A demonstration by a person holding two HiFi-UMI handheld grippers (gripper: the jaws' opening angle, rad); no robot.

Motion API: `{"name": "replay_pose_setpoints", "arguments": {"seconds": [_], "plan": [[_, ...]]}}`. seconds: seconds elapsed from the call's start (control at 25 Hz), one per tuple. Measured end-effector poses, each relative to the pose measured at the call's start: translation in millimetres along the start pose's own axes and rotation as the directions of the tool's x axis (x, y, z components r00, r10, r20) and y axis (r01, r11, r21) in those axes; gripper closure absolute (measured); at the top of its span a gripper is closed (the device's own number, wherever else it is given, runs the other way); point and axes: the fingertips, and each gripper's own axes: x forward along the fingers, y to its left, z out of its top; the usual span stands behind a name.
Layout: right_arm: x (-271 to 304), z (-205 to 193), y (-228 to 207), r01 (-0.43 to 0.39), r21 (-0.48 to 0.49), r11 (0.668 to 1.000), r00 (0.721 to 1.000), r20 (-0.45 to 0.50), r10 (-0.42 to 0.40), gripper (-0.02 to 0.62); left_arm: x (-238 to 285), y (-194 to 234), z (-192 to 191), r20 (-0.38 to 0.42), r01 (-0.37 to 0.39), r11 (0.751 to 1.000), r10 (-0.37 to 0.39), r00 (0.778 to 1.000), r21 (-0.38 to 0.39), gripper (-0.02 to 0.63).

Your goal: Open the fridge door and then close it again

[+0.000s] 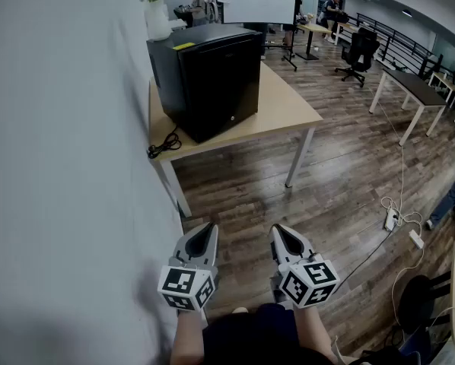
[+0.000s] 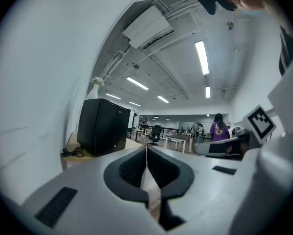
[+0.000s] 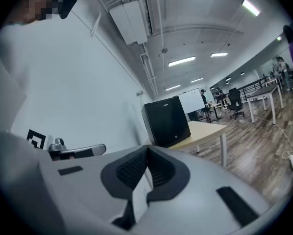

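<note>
A black mini fridge (image 1: 212, 78) stands on a light wooden table (image 1: 288, 105) against the white wall, its door closed. It shows far ahead in the left gripper view (image 2: 103, 126) and in the right gripper view (image 3: 167, 122). Both grippers hang low and close to the person's body, well short of the table. My left gripper (image 1: 205, 233) is shut with nothing between its jaws, its tips meeting (image 2: 146, 148). My right gripper (image 1: 283, 234) is also shut and empty (image 3: 147, 148). Both point roughly level toward the fridge.
A black cable (image 1: 163, 143) lies on the table's front left corner. A white vase (image 1: 157, 17) stands behind the fridge. A power strip with cords (image 1: 391, 219) lies on the wooden floor at right. An office chair (image 1: 358, 52), more tables and people are farther back.
</note>
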Motion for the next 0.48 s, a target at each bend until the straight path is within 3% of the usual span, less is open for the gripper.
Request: {"name": "replay_pose_setpoints", "arguments": {"seconds": [0.48], "plan": [[16, -24, 5, -0.017, 0.001, 1.000, 0.998, -0.057, 0.017, 0.604, 1, 8, -19, -0.037, -0.021, 0.999, 0.019, 0.999, -0.038, 0.598]]}}
